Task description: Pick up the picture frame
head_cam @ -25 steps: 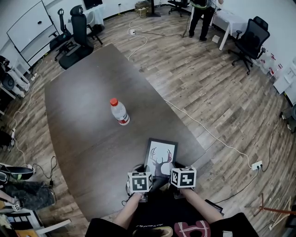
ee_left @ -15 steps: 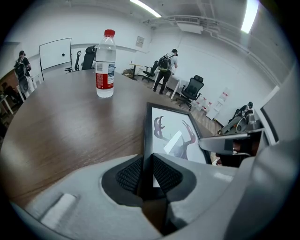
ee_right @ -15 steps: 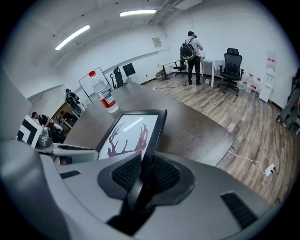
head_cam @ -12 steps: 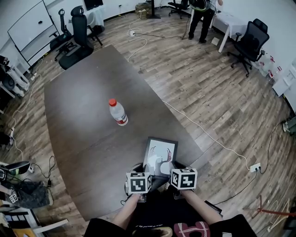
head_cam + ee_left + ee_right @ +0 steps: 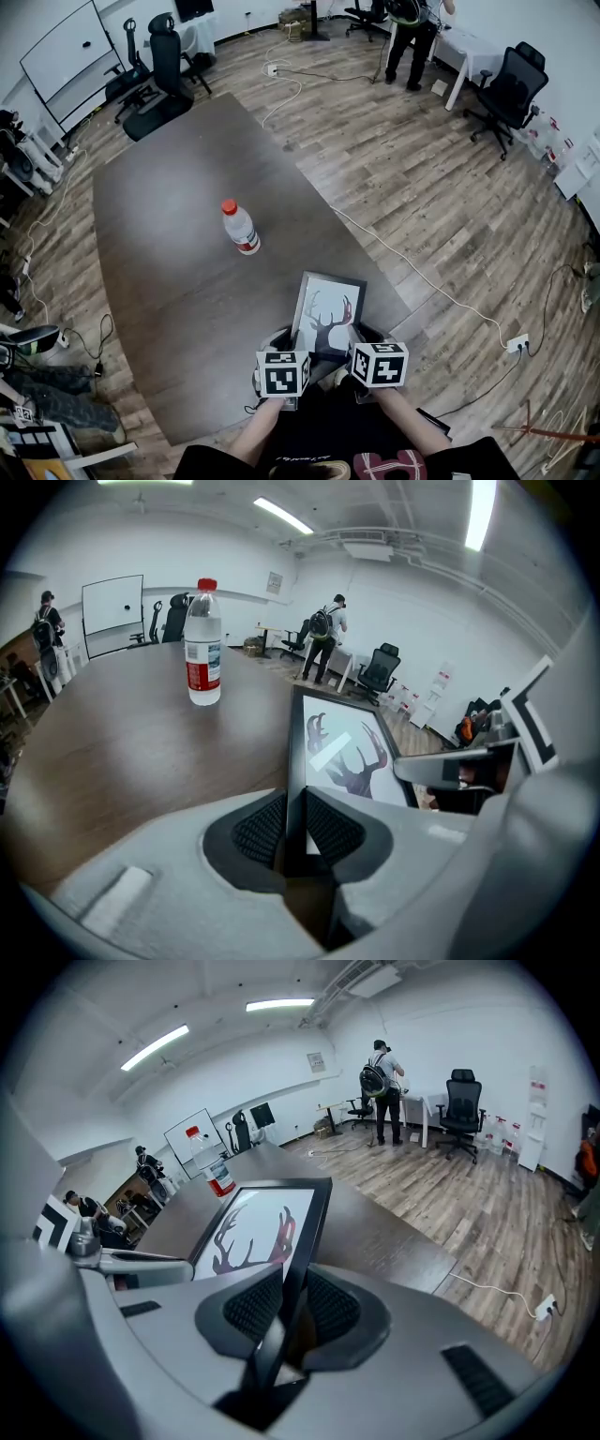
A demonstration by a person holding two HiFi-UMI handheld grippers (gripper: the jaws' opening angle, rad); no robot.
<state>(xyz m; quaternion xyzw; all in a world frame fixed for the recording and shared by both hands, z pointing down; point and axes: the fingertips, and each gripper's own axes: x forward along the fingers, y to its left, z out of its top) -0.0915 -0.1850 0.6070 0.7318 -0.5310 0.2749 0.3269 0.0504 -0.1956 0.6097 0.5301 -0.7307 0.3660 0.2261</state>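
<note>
Left gripper view has the left gripper (image 5: 295,827) clamped on the thin left edge of the picture frame (image 5: 349,752); the right gripper (image 5: 292,1307) pinches the opposite edge in the same way. Both holds sit at the picture frame's near end, low centre of the head view, over the table's (image 5: 159,244) near edge. The long far end could therefore sag or swivel in the pads, and uneven hands might twist it loose. Counted: two grippers, one picture frame, one table, one bottle (image 5: 240,227) mid-frame, well apart.
</note>
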